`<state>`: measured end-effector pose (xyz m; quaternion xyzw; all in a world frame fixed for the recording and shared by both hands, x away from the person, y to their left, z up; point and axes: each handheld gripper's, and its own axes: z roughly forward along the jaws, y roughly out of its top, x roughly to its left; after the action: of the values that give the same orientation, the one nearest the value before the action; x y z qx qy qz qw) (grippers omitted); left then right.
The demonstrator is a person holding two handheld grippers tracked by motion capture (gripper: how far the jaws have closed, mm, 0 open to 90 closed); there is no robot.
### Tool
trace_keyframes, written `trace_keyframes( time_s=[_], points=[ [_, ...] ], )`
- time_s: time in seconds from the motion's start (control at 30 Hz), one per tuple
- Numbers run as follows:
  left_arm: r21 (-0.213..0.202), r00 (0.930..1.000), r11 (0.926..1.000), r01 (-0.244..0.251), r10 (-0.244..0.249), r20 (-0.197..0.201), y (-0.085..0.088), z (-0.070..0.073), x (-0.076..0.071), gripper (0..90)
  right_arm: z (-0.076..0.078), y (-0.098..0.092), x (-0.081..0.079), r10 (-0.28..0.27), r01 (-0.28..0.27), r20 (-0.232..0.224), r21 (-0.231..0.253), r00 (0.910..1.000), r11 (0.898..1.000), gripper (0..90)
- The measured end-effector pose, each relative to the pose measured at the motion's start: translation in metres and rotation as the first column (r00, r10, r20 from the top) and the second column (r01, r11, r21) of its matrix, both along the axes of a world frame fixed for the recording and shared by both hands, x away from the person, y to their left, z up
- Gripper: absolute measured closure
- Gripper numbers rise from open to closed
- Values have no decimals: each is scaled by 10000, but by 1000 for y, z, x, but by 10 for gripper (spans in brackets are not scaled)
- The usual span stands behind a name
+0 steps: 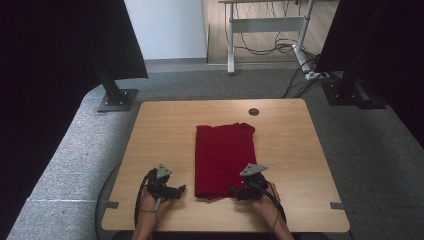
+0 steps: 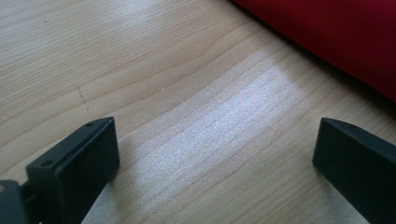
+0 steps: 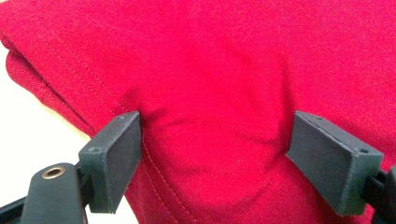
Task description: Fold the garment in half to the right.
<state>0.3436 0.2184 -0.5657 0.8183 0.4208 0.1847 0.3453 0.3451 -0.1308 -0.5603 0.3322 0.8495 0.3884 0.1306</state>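
The right hand-held gripper (image 3: 212,140), spread wide, presses into the folded red cloth (image 1: 221,155), hiding its near edge; the left hand-held gripper (image 2: 212,158) gapes empty.

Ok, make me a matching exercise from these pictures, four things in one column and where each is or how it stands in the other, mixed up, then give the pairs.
Things:
1. red cloth
2. left gripper
3. right gripper
4. round dark hole

Places or states:
A. jaws wide apart over bare wood, beside the cloth
B. near the table's far edge
C. folded, lying mid-table
D. jaws spread with the cloth's near edge bulging between them

Pairs: 1-C, 2-A, 3-D, 4-B
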Motion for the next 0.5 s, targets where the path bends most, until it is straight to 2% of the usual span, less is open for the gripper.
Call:
trace_keyframes(
  time_s=[0.5],
  points=[
    [5,10000,10000,-7,7,-4,0,0,0,5,2,6,33,82,-83,-134,-60,9999,9999,187]
  ],
)
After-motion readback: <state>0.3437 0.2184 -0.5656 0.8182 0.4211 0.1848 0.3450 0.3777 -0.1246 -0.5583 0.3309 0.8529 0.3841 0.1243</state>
